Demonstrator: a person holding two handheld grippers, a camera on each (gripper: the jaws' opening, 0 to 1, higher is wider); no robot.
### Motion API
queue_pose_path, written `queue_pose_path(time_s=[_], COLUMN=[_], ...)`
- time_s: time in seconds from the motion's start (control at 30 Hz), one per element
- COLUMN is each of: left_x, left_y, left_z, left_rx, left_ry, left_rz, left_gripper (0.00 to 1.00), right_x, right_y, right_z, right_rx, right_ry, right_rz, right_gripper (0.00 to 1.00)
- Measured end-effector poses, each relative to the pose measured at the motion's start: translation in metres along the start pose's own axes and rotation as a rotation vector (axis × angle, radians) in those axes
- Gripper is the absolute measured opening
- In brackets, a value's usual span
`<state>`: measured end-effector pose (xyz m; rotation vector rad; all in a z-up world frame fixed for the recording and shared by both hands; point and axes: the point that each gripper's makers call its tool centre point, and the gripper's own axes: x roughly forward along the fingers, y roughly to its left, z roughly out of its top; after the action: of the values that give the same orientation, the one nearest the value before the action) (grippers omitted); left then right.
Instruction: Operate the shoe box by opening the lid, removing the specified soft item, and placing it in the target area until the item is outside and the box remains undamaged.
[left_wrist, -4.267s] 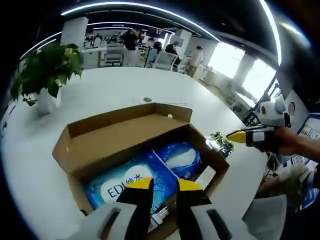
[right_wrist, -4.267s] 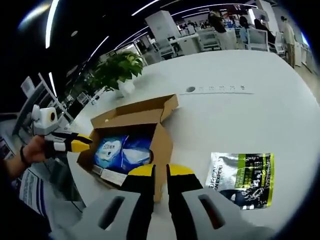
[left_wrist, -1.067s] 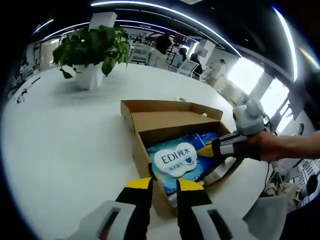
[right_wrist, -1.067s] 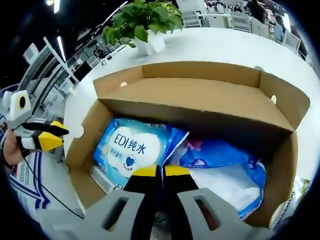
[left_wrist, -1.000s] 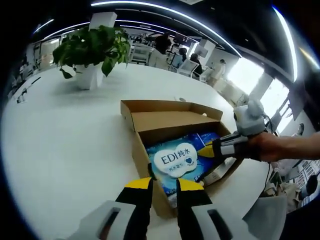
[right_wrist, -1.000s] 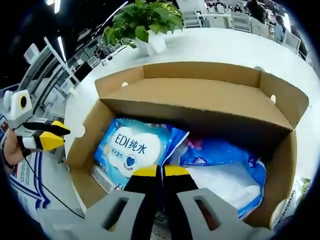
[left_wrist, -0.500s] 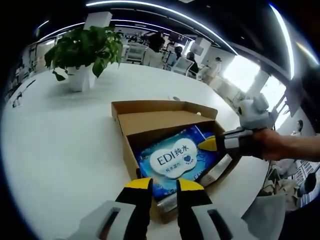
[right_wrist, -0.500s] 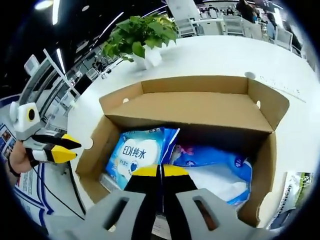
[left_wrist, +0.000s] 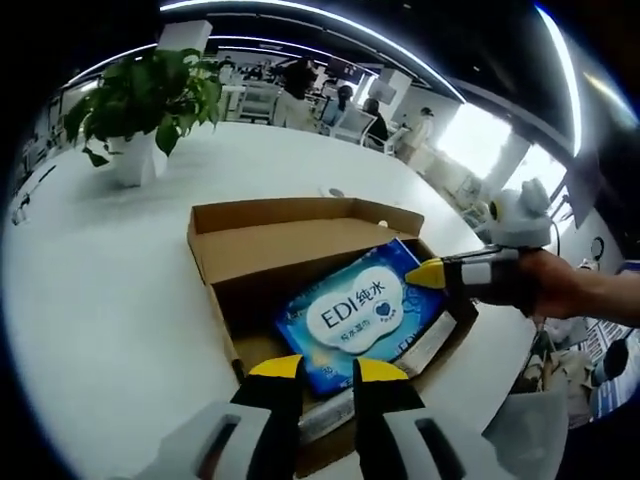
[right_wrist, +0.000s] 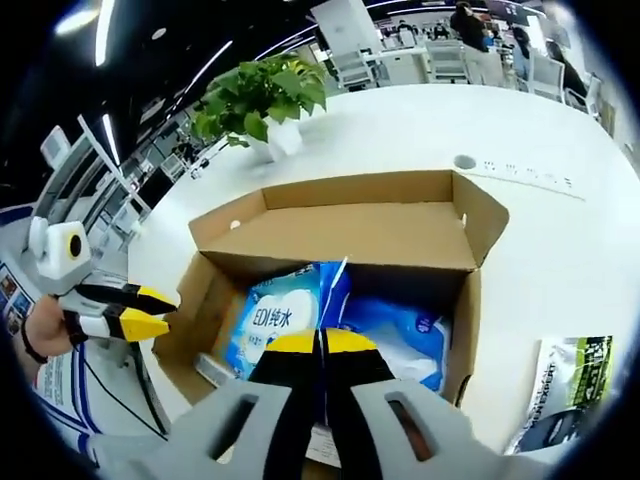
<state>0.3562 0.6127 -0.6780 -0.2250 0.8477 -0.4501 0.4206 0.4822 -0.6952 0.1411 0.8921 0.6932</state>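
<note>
The brown shoe box (left_wrist: 283, 242) stands open on the white table, its lid folded back. A blue EDI wipes pack (left_wrist: 355, 312) hangs tilted above the box's inside. My right gripper (left_wrist: 426, 273) is shut on the pack's right edge, with a hand behind it. In the right gripper view the pack's edge (right_wrist: 332, 285) rises from between the closed jaws of the right gripper (right_wrist: 320, 345). A second blue pack (right_wrist: 405, 325) lies in the box (right_wrist: 350, 232). My left gripper (left_wrist: 328, 372) hovers open at the box's near wall, and its yellow fingertips are spread at the left gripper (right_wrist: 160, 310) too.
A potted plant (left_wrist: 140, 95) stands on the far side of the table (right_wrist: 262, 95). A silver and green pouch (right_wrist: 565, 385) lies on the table to the right of the box. People and office chairs (left_wrist: 350, 115) are beyond the table.
The right gripper has drawn up and back with the EDI pack, which now hangs tilted above the box floor. The left gripper view has shifted closer over the box.
</note>
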Motion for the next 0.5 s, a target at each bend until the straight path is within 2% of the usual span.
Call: queue_pose_path(time_s=[0.27,0.5], left_x=[0.011,0.025], left_y=[-0.007,-0.005], left_z=[-0.003,-0.006], left_rx=[-0.007,-0.024], left_ry=[0.011,0.032], left_rz=[-0.015,-0.017], left_gripper=[0.20,0.20], right_x=[-0.013,-0.022], right_y=[-0.007,-0.012], right_z=[-0.006,-0.006], right_rx=[0.014,0.016], right_ry=[-0.015,-0.022], right_rz=[-0.001,-0.008], right_gripper=[0.00,0.00])
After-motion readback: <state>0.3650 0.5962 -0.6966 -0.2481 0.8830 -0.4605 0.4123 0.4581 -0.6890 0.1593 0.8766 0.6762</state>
